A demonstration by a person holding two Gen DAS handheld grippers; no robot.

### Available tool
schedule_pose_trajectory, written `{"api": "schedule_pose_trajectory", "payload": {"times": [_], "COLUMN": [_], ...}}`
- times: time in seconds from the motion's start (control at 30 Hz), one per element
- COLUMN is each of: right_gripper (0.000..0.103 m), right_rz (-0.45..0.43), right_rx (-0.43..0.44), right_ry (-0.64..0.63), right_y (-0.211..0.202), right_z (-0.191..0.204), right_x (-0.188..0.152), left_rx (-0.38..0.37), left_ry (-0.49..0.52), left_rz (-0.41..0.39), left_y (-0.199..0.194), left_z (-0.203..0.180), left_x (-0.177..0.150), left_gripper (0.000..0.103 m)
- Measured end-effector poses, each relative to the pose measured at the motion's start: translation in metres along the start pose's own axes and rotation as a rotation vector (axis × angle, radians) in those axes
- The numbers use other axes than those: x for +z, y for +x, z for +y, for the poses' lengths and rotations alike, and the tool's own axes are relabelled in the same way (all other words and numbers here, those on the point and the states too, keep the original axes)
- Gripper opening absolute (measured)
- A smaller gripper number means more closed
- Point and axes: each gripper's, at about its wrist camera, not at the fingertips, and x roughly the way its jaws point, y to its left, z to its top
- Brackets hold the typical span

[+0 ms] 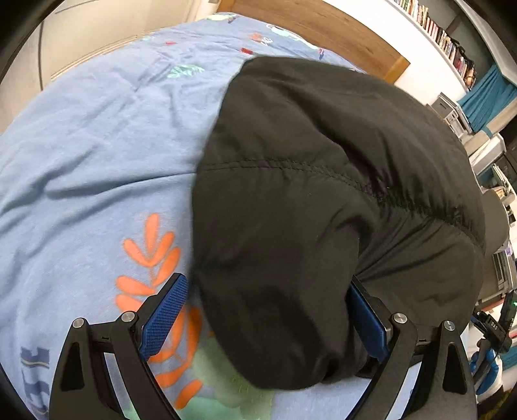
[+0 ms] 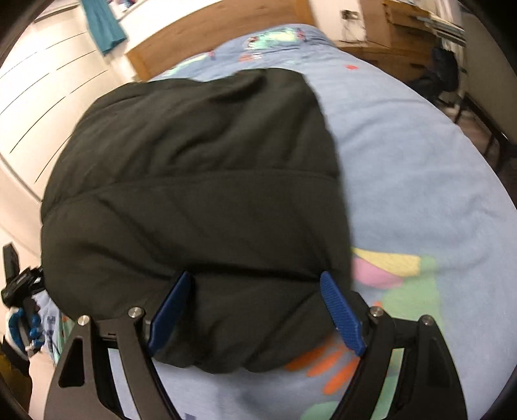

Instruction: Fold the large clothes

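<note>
Left wrist – black jacket (image 1: pixel 323 200) bunched on blue bedspread (image 1: pixel 97 135).

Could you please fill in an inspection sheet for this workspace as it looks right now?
Surface: blue patterned bedcover, wrinkled.
Job's things: black padded jacket bunched on the bedcover.
Clutter: nothing seen on the bed.
Grippers: left gripper open, jacket edge between its fingers; right gripper open, astride the jacket's near edge.
Cables: nothing seen.
Surroundings: wooden headboard, bookshelf, cardboard boxes.
</note>
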Motion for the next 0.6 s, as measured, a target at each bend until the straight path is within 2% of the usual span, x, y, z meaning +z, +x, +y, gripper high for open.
{"api": "schedule_pose_trajectory", "payload": {"times": [0.13, 0.27, 0.4, 0.6], "right_gripper": [0.082, 0.082, 0.082, 0.082], "right_rz": [-0.019, -0.060, -0.093, -0.139], "right_rx": [-0.044, -0.056, -0.040, -0.056], "right_ry": [0.025, 0.009, -0.033, -0.139], "right_y": [-0.024, -0.055, -0.083, -0.117], "right_z": [-0.010, -0.002, 0.026, 0.085], "right_x": [-0.006, -0.015, -0.030, -0.059], "left_rx": [0.047, 0.080, 0.146, 0.177], "left_ry": [0.022, 0.058, 0.100, 0.154], "left_rz": [-0.044, -0.107, -0.157, -0.219], "left_y": [-0.027, -0.060, -0.086, -0.117], "left_z": [-0.002, -0.022, -0.044, -0.065], "left_x": [-0.008, -0.027, -0.049, -0.083], "left_gripper": [0.094, 0.094, 0.096, 0.099]}}
